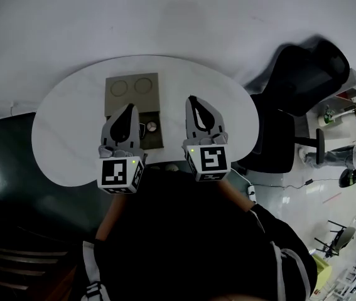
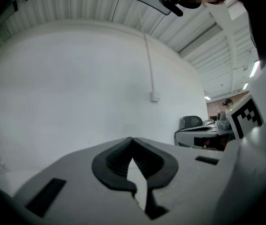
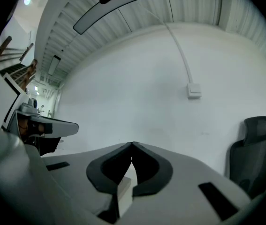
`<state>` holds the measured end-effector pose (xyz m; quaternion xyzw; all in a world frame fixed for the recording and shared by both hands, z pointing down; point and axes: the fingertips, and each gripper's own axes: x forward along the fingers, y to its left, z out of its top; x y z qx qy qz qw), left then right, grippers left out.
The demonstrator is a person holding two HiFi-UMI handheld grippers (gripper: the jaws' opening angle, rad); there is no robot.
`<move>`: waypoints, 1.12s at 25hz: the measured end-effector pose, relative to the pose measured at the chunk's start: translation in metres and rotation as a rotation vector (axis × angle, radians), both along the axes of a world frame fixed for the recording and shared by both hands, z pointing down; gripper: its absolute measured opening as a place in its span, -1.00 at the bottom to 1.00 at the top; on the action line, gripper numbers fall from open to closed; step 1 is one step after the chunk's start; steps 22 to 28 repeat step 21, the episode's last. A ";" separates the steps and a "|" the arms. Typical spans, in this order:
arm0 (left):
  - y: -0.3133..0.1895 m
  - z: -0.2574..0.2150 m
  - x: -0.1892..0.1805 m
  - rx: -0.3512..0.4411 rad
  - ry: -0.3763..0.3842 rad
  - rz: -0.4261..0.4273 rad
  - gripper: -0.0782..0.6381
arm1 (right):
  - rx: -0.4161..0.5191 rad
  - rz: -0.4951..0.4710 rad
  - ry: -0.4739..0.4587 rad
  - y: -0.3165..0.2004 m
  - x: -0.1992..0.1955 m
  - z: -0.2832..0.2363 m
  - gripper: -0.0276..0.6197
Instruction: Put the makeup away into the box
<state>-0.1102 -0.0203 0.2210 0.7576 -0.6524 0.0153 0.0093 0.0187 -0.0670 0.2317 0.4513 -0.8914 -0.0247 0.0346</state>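
Note:
On the white oval table lies an olive box whose flat top shows two round shapes. Its darker near part holds a small round makeup item. My left gripper hovers over that near part, held level, its jaws closed tip to tip with nothing between them. Just right of the box is my right gripper, also level, shut and holding nothing. Both gripper views look at a bare white wall, not at the table.
A black office chair stands at the table's right end. Dark flooring lies to the left. The person's dark-clothed body fills the lower head view. A wall socket with a cable sits on the far wall.

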 end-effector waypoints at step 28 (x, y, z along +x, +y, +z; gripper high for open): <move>-0.004 0.012 0.019 -0.026 -0.007 -0.015 -0.76 | -0.008 -0.052 0.011 -0.004 0.012 0.011 -0.84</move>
